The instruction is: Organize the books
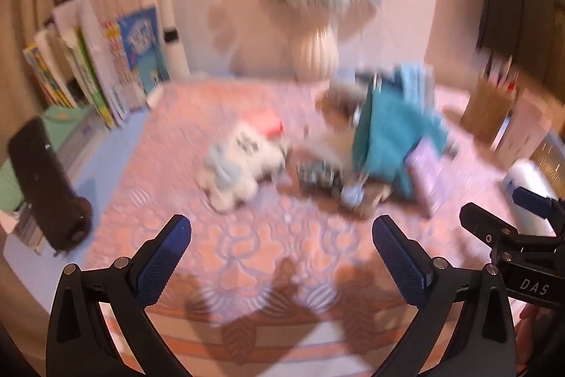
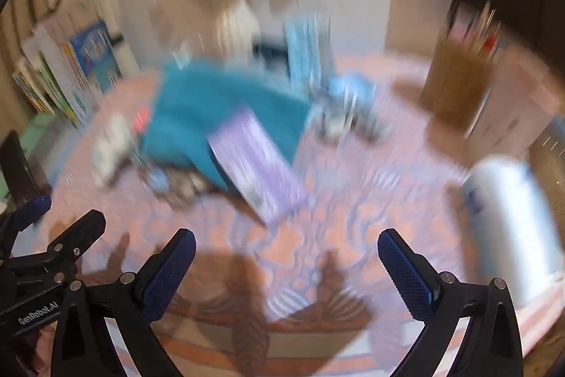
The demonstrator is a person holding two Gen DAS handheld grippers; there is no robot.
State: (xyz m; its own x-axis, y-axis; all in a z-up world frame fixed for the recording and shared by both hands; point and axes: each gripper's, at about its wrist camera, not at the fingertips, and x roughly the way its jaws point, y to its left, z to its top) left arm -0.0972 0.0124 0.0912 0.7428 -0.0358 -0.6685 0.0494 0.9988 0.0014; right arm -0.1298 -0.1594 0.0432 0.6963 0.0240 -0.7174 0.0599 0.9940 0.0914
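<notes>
Left wrist view: heavily blurred by motion. Left gripper (image 1: 281, 248) spread wide over the patterned cloth of the desk (image 1: 247, 235), nothing between its blue pads. Right gripper (image 1: 508, 218) cut off at the right edge, only part of its black frame and one blue pad visible. Row of upright books (image 1: 106, 66) along the far left edge of the desk, spines and covers colourful, titles unreadable. Near the desk's middle, a smeared heap: a teal book (image 1: 385, 133) leaning over a purple book (image 1: 427, 175), the things under them impossible to name. White soft toy (image 1: 236, 165) just left of the heap. White vase (image 1: 316, 52) of flowers at the far edge, wooden pencil holder (image 1: 489, 108) near the far right corner.

Right wrist view: blurred even more. Right gripper (image 2: 286, 269) spread wide, empty, above the cloth. Teal book (image 2: 219, 115) lying mid-desk with the purple book (image 2: 256, 161) tilted on top of it. Upright books (image 2: 67, 73) at the far left edge. Left gripper (image 2: 53, 218) cut off at the left edge, its spread not readable here. White bottle (image 2: 512, 221) at the right edge, label illegible.
</notes>
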